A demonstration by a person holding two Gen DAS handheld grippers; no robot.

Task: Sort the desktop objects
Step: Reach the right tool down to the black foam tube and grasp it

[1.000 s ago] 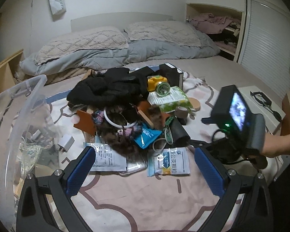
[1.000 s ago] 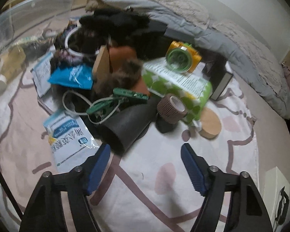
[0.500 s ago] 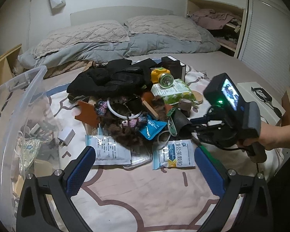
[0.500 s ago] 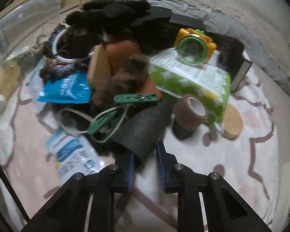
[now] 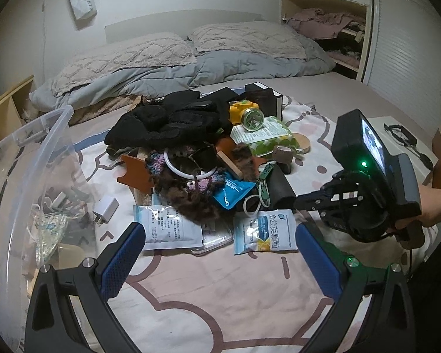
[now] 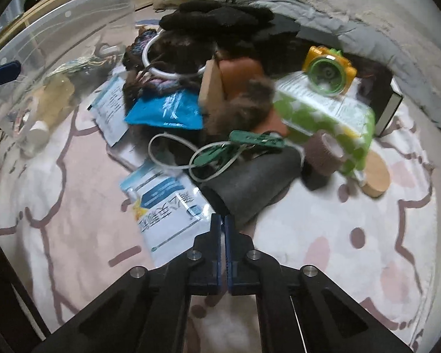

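Across the pink-patterned bedsheet [image 5: 220, 294] the clutter sits in one heap, with a clear plastic bin [image 5: 29, 176] at its nine o'clock. I take the bin to be where sorted things go, since a few bits already lie inside. The right gripper [image 6: 222, 220] comes in from the heap's four o'clock, held by a person's hand [image 5: 435, 209], and points steeply down at the near end of a dark grey tube-shaped cup [image 6: 250, 182] lying on its side at the heap's five o'clock edge. It looks the easiest piece to pull free, being outermost. The jaws have just been closing and now stand almost pad to pad, their tips right at the cup's lip. Nothing bulky is between them, and I cannot tell whether the thin wall is nipped. The left gripper [image 5: 220, 253] hangs at six o'clock with its jaws spread wide and nothing in them, apparently waiting its turn. By my count there are two white-and-blue sachets [image 5: 167, 229] [image 5: 264, 231], one blue pouch [image 5: 232, 189], two green pegs [image 6: 255, 139] [image 6: 211, 154] tangled in a white cord [image 6: 167, 158], and one white ring [image 5: 188, 170]. There is also one yellow-and-green toy camera [image 5: 250, 114] on one green tissue pack [image 5: 264, 135], one brown bandage roll [image 5: 283, 151], one wooden disc [image 5: 301, 144] and one white charger plug [image 5: 105, 209]. Black gloves [image 5: 167, 120] lie at twelve o'clock, too bunched to count.
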